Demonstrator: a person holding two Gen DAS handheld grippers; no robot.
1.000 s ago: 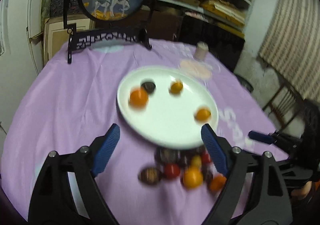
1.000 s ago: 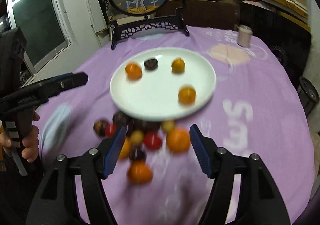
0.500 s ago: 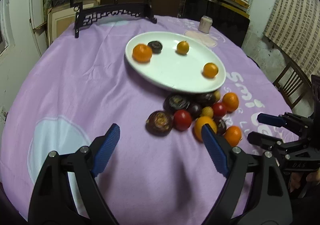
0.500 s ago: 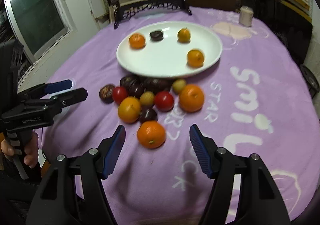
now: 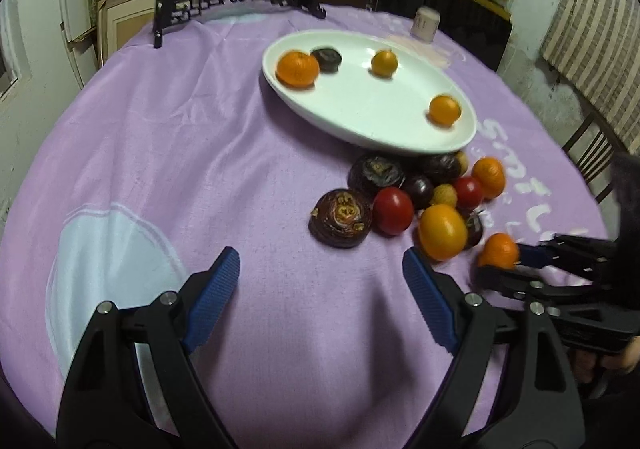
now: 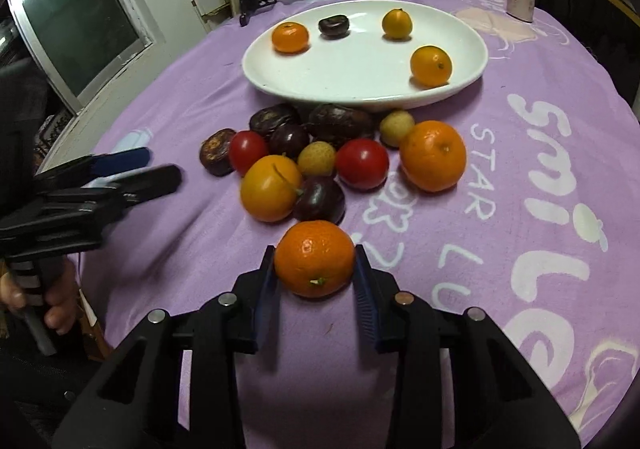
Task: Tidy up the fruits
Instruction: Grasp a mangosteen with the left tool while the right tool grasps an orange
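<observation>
Orange mandarin (image 6: 315,258), lower centre of frame: right gripper (image 6: 316,281), spread half a second ago, now pinches it on the cloth (image 6: 520,209). Left gripper (image 5: 320,301) spread, idle. Plate (image 6: 460,89) next, likely.

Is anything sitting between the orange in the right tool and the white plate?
Yes. The orange in the right tool has the loose fruit pile lying between it and the white plate, right against the plate's near rim.

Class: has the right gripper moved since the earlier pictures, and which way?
Yes. The right gripper has moved forward toward the white plate and now has its jaws around the nearest orange on the cloth.
</observation>
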